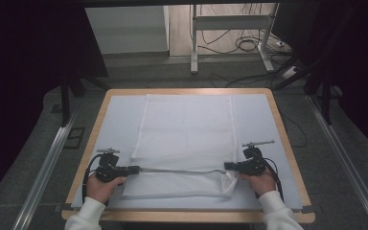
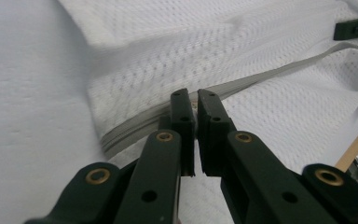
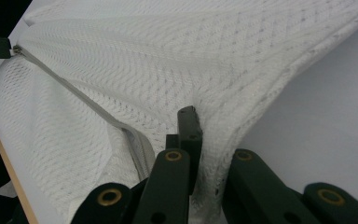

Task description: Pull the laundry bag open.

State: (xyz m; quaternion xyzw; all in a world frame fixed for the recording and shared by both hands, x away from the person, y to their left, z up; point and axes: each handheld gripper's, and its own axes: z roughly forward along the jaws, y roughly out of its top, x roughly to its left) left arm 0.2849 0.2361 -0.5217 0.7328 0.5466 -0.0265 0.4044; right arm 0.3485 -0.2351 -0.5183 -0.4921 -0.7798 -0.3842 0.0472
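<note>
Left tongs (image 2: 196,100) clench the zipper (image 2: 270,74); right tongs (image 3: 200,121) clench the mesh bag (image 1: 187,129). Keep the zipper line taut, pulling level.

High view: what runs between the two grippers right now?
The mesh bag's grey zipper strip, stretched between left gripper and right gripper, shown in the high view.
</note>
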